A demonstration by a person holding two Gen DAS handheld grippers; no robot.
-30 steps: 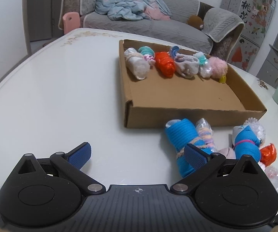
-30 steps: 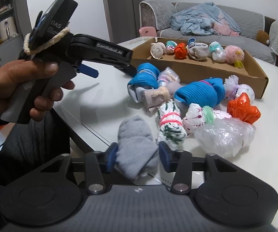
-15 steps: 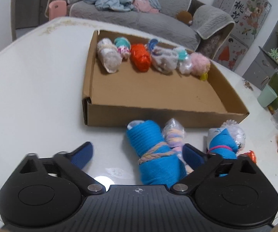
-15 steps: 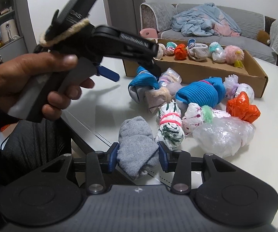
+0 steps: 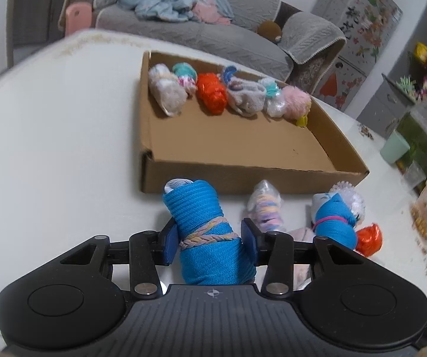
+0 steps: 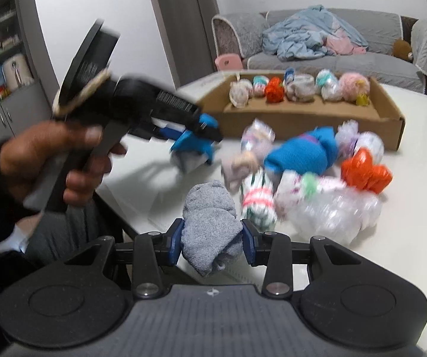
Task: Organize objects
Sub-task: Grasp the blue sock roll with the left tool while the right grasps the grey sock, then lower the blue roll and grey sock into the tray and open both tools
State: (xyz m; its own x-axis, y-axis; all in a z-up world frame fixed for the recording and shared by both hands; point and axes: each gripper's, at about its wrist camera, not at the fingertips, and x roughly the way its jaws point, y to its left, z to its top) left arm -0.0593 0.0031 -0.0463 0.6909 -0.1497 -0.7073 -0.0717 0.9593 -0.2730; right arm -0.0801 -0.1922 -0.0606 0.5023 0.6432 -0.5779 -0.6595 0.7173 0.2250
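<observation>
Two grippers each have a soft bundle between the jaws. Your left gripper (image 5: 210, 242) has its jaws closing on the blue sock roll (image 5: 206, 232); the pads stand at both flanks of the roll, level with its braided band, and appear to touch the fabric. A second ago these jaws stood wide, with the roll off to one side; the roll now sits centred between them. Your right gripper (image 6: 212, 242) holds the grey sock bundle (image 6: 210, 232) in narrow jaws, the pads pressed into its sides, much as a second ago.

Treat both bundles as light, soft and compressible. Expect the fabric to yield under the pads, so grip across the thickest part. On the blue roll, take hold at or just below the band, where the layers are bound tightest and least likely to unroll.

The blue roll lies on the white worktop (image 5: 59, 148) just in front of the near wall of the cardboard tray (image 5: 243, 178), towards its left corner. The grey bundle sits well forward of the tray, at the worktop edge. More loose bundles lie in front of the tray's right half. One row of bundles (image 5: 228, 92) lines the tray's far wall; the near half of its floor is bare.
</observation>
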